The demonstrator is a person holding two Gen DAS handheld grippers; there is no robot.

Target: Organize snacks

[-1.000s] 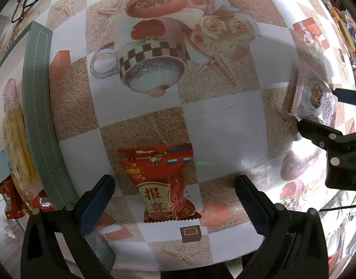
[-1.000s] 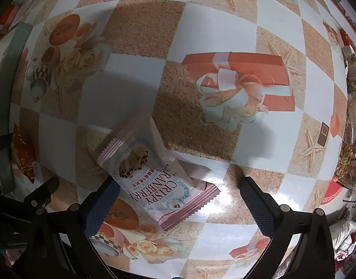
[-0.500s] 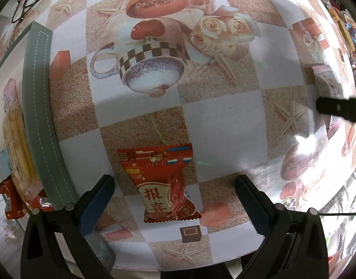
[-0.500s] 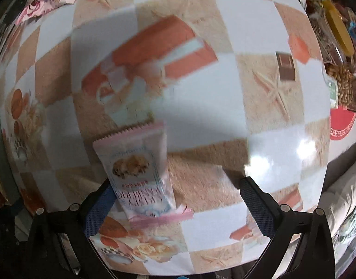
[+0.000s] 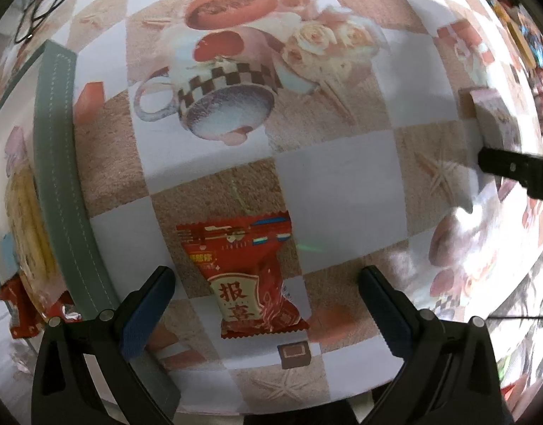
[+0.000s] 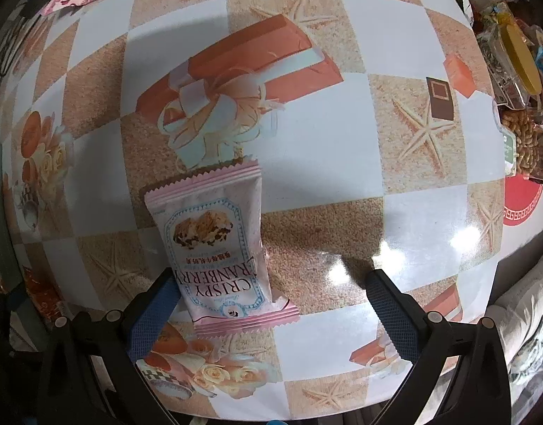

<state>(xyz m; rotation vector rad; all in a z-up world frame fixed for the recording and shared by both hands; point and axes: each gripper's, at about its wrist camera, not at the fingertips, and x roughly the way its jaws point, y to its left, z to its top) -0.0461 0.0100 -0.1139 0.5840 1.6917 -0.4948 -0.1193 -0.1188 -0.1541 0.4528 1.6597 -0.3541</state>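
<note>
**Two open grippers, two packets to pick up**

Left wrist view: the left hand-held gripper (image 5: 264, 294) stands wide, its blue-padded fingers (image 5: 149, 304) either side of the red snack packet (image 5: 246, 279), which lies flat on the table (image 5: 342, 194) between them and touches neither. To take it well, I would lower until the pads straddle the plump middle of the packet, not its crimped end, then close gently; the film looks slippery and the filling likely crushes. The grey-green tray edge (image 5: 62, 184) runs just left of the gripper, with a yellow packet (image 5: 27, 219) lying beyond it, so that side seems the likely place to put it. At the far right a dark finger of the other tool shows near a pale packet

Right wrist view: the right hand-held gripper (image 6: 267, 304) is also wide. The pink cranberry packet (image 6: 218, 244) lies on the table against the left finger, well apart from the right one. Shifting the tool leftward to centre the packet before closing should keep it from pivoting out
</note>
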